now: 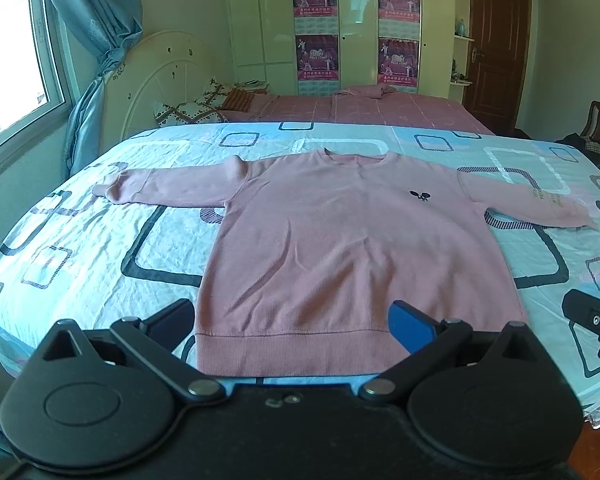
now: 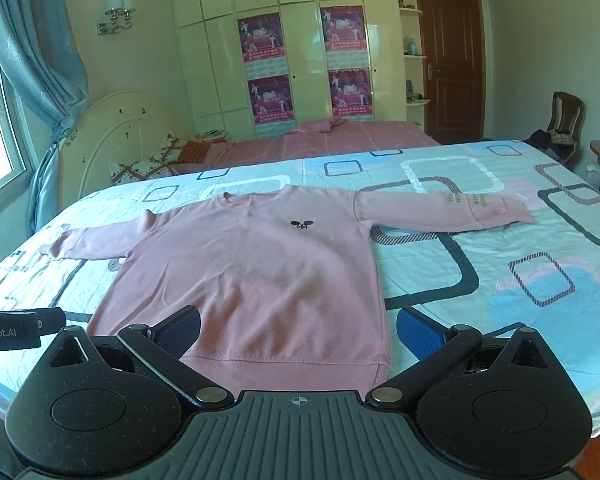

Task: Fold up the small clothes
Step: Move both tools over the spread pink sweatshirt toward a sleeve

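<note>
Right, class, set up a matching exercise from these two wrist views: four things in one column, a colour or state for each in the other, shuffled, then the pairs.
Things:
1. sweatshirt
2. curtain
3. door
4. left gripper

Descriptions:
A. brown, shut
B. jaws wide open, nothing held
C. pink, spread flat with sleeves out
D. teal, tied back beside the window

Pairs: 1-C, 2-D, 3-A, 4-B

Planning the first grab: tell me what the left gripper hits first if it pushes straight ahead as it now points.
Most likely the pink sweater: the open left gripper points down at its lower body, just above the hem. Nothing else shows in between, though depth is uncertain.
</note>
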A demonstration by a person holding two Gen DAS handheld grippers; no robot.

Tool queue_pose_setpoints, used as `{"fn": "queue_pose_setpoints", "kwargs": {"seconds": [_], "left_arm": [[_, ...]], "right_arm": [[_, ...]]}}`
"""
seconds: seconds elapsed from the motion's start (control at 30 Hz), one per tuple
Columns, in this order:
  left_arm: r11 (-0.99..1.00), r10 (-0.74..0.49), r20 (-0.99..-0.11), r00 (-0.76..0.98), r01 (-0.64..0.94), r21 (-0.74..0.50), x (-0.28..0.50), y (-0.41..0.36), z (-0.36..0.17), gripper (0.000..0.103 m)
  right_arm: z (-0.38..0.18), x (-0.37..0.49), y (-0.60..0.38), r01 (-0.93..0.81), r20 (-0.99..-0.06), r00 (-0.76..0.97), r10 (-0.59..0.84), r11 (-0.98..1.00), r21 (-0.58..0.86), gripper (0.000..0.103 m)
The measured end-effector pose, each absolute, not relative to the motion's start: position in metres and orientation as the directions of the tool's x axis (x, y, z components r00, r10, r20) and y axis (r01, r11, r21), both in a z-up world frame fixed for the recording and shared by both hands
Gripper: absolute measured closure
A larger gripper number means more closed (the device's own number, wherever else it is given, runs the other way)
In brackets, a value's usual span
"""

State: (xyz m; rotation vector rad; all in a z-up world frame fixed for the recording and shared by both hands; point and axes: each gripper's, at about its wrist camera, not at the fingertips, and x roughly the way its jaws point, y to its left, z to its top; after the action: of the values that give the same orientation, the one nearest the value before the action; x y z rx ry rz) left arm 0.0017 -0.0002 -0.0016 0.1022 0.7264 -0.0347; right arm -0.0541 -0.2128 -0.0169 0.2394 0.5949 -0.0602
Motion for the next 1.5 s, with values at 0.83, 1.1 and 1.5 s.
{"fn": "queue_pose_setpoints", "kwargs": {"seconds": [0.83,1.1,1.5], "left_arm": [[0.997,-0.029,-0.651,0.759,0.068,0.036,0.013,-0.011,-0.006,0.001],[0.997,-0.036,-0.646,0.763,0.07,0.028,0.018,-0.014,-0.007,0.001],[0.996,-0.026,-0.664,0.748,0.075,0.045,0.036,-0.02,-0.012,0.001]], "right_arm": [[-0.022,-0.048,-0.221,0.133,-0.568,0.823,0.01,0.969,0.21,0.0],[-0.025,-0.043,-0.226,0.142,-0.572,0.82,0.005,0.967,0.212,0.0],[-0.031,-0.031,-0.234,0.166,-0.583,0.813,-0.009,0.962,0.217,0.0]]}}
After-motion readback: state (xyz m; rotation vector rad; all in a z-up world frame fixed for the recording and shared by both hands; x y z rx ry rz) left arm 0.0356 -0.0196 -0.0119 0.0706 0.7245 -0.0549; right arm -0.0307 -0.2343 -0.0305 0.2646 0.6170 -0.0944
